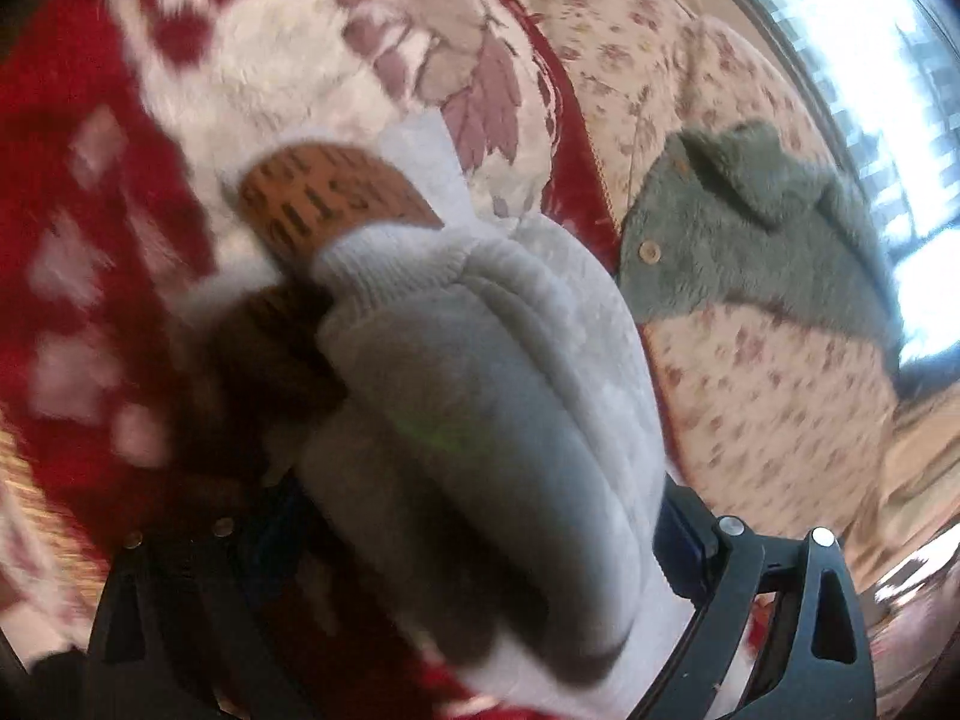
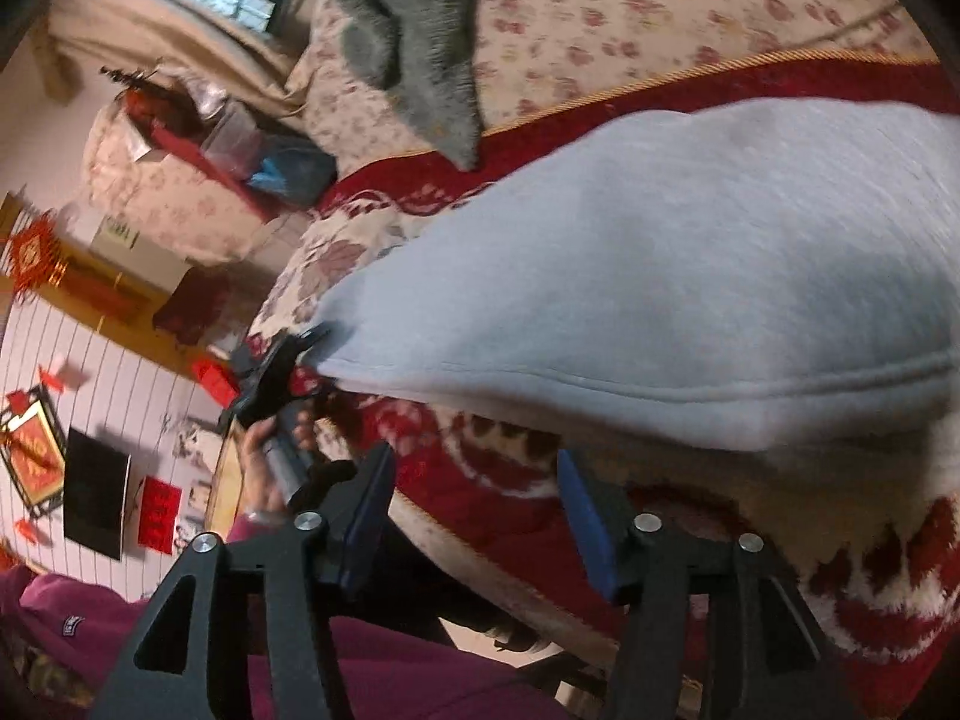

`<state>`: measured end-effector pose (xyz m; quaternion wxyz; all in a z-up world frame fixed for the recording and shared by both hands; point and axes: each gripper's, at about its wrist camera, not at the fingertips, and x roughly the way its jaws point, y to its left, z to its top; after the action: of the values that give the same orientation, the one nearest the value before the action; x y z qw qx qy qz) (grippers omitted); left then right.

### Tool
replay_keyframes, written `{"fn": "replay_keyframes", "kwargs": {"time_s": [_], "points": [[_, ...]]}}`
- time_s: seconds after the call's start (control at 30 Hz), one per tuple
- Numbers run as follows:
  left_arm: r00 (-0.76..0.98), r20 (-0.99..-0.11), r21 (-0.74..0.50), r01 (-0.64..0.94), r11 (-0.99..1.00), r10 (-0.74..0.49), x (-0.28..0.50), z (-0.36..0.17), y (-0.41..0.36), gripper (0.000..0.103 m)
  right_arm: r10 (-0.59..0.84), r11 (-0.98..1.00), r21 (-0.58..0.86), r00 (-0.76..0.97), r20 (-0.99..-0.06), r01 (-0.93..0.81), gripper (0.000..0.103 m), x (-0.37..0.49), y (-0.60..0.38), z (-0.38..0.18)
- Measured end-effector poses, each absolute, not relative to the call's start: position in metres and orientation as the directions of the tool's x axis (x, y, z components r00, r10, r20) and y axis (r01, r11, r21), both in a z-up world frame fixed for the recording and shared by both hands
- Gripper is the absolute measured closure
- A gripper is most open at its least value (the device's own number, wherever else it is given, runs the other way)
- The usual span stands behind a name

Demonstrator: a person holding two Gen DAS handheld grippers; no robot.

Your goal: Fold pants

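Left gripper (image 1: 480, 540) clamped on bunched end of grey pants (image 2: 660, 276). Pants stretch over red patterned blanket (image 2: 540, 516), long axis running from left gripper toward right. Right gripper (image 2: 474, 528) spread wide, holding nothing; folded edge just ahead and above. Right nearer free end.

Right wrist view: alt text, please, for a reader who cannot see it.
Open right tongs hover below light grey fleece pants draped over a red-and-cream patterned blanket. The left tongs pinch the pants' far corner.
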<state>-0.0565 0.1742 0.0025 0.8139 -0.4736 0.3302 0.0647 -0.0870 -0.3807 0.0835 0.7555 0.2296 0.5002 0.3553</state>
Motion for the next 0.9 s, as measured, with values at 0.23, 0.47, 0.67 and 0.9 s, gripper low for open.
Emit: {"fn": "replay_keyframes", "kwargs": {"time_s": [0.23, 0.47, 0.67, 0.9], "points": [[0.773, -0.596, -0.619, -0.272, 0.736, -0.216, -0.018, 0.05, 0.153, 0.082, 0.777, 0.628, 0.703, 0.21, -0.593, -0.334, 0.035, -0.078, -0.358, 0.087], [0.828, -0.538, -0.151, 0.092, 0.984, -0.16, -0.011, 0.11, 0.095, 0.083, 0.77, 0.633, 0.696, 0.191, -0.608, -0.339, 0.034, -0.073, -0.349, 0.083], [0.673, -0.72, -0.362, -0.152, 0.92, -0.172, 0.012, 0.04, 0.157, 0.072, 0.744, 0.666, 0.684, 0.204, -0.636, -0.296, 0.034, -0.07, -0.366, 0.077], [0.699, -0.714, -0.322, -0.282, 0.904, -0.037, -0.03, 0.048, 0.163, 0.008, 0.681, 0.724, 0.667, 0.339, -0.649, -0.178, 0.022, -0.081, -0.436, 0.085]]}}
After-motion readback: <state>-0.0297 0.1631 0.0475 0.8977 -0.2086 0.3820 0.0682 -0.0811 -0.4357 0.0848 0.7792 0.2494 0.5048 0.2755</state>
